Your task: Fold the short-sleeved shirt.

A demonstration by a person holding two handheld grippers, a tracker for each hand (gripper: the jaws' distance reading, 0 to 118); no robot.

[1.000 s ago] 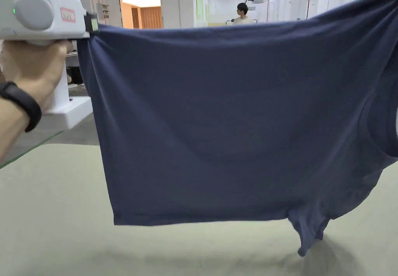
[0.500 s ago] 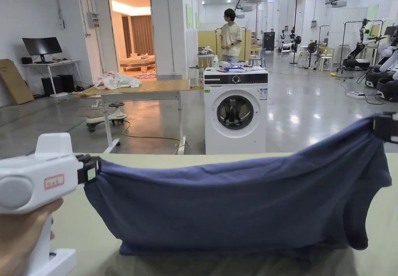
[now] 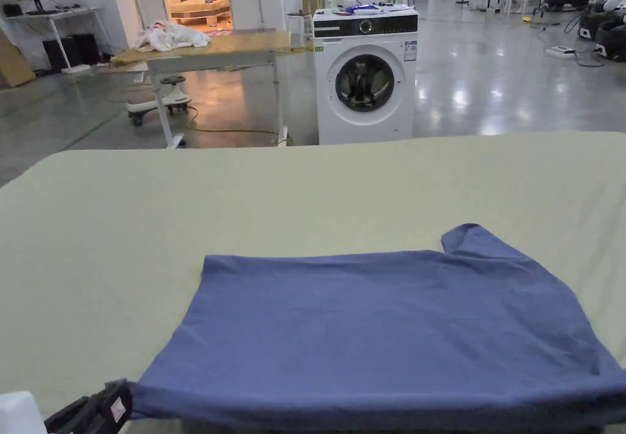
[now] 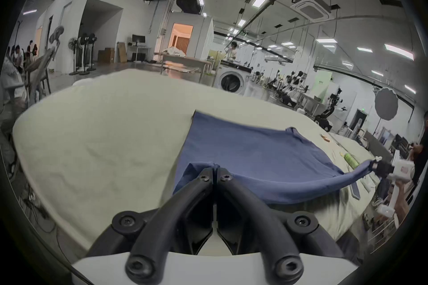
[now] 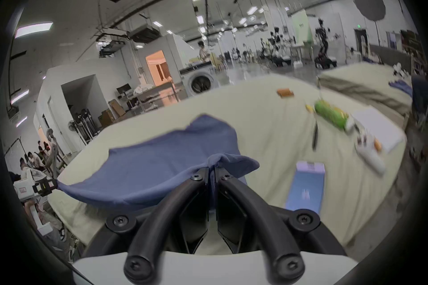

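A blue short-sleeved shirt [image 3: 379,331] lies spread across the pale green table [image 3: 122,209], one sleeve [image 3: 471,239] pointing to the far right. Its near edge hangs stretched just above the table between my two grippers. My left gripper [image 3: 119,406] is at the bottom left of the head view, shut on the shirt's near left corner; in its own view the jaws [image 4: 214,168] pinch bunched blue cloth. My right gripper [image 5: 212,166] is shut on the near right corner. The left gripper view shows it far right [image 4: 372,166], and the right gripper view shows the left gripper [image 5: 54,183].
To the shirt's right on the table lie a green bottle [image 5: 331,115], a blue and white box [image 5: 305,188], a white pad [image 5: 379,128] and a small orange item [image 5: 285,92]. Beyond the table stand a washing machine [image 3: 365,84] and a wooden table [image 3: 208,50].
The shirt, held up high in the air a second ago, has come down and now lies flat on the table. Both grippers dropped low to the near edge, still gripping its corners.
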